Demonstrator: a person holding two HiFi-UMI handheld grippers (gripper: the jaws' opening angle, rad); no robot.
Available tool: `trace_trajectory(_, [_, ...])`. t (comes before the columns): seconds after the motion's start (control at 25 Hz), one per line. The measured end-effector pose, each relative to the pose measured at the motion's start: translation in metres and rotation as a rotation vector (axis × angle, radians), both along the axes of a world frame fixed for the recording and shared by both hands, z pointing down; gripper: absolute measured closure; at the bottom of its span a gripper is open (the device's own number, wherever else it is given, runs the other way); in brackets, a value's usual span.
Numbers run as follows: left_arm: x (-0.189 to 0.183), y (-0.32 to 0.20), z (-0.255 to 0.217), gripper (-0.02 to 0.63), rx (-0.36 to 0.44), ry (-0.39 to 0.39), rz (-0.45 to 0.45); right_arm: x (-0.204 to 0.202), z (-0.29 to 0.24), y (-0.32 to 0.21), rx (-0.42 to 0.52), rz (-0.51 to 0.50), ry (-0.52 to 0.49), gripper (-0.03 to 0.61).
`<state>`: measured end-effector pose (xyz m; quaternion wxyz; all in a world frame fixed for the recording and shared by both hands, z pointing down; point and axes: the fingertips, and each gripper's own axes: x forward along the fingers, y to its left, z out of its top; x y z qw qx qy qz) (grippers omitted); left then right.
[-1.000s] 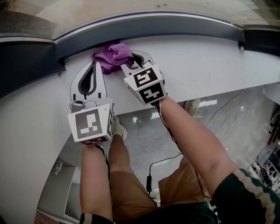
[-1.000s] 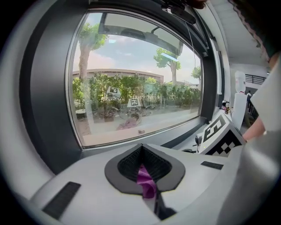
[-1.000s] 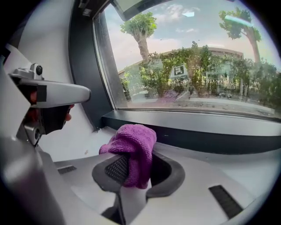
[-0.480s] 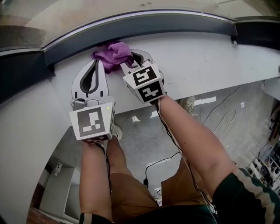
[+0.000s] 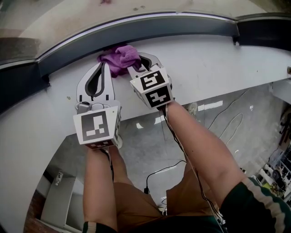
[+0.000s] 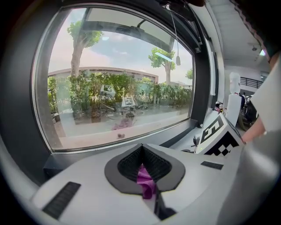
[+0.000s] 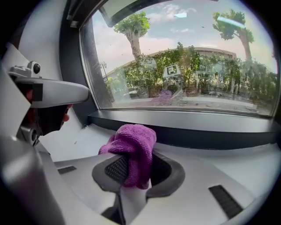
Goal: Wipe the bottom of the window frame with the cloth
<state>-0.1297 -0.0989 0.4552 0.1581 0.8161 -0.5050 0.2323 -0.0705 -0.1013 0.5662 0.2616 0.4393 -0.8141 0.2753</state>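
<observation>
Head view and both gripper views at the window. The purple cloth (image 5: pixel 119 58) is lying bunched on the white sill (image 5: pixel 218 68), pressing against the dark bottom strip of the window frame (image 5: pixel 182 25). The left hand-held gripper (image 5: pixel 102 65) is pinching a fold of the cloth between jaws that are nearly together. The right hand-held gripper (image 5: pixel 132 65) is clamping a thicker wad of it, with the bulk spilling over the jaw tips. The two are working side by side, nearly touching, and their marker cubes (image 5: pixel 95 127) are facing the camera. Nothing is standing between the cloth and the frame. Glass (image 5: pixel 136 7) is rising directly behind the strip. Below the sill's edge, cables (image 5: pixel 227 123) are trailing across the grey floor (image 5: pixel 145 145).

In the left gripper view only a sliver of cloth (image 6: pixel 146 180) is showing in the left hand-held gripper (image 6: pixel 145 169). In the right gripper view the cloth (image 7: pixel 134 149) is filling the right hand-held gripper (image 7: pixel 134 169).

Compared with one second ago, both joints in the frame are sitting further left in the picture, so cloth and grippers are travelling rightward along the strip.
</observation>
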Motion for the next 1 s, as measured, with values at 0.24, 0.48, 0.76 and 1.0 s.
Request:
trace_trajectory(0.24, [0.016,0.003,-0.003,0.604,-0.010,0.016,0.032,0.018,-0.009,0.000,0.022,0.021,0.025,0.476])
trace_trajectory(0.48, [0.051,-0.001,0.001,0.604,-0.005,0.019,0.071,0.057,-0.005,0.002,0.010,0.056,0.032,0.476])
trace_trajectory(0.76, [0.082,-0.005,0.000,0.604,-0.010,-0.002,0.105,0.090,-0.008,-0.001,0.015,0.092,0.034,0.476])
trace_trajectory(1.0, [0.114,-0.007,0.000,0.604,0.010,-0.012,0.161,0.123,-0.006,-0.001,0.014,0.130,0.050,0.476])
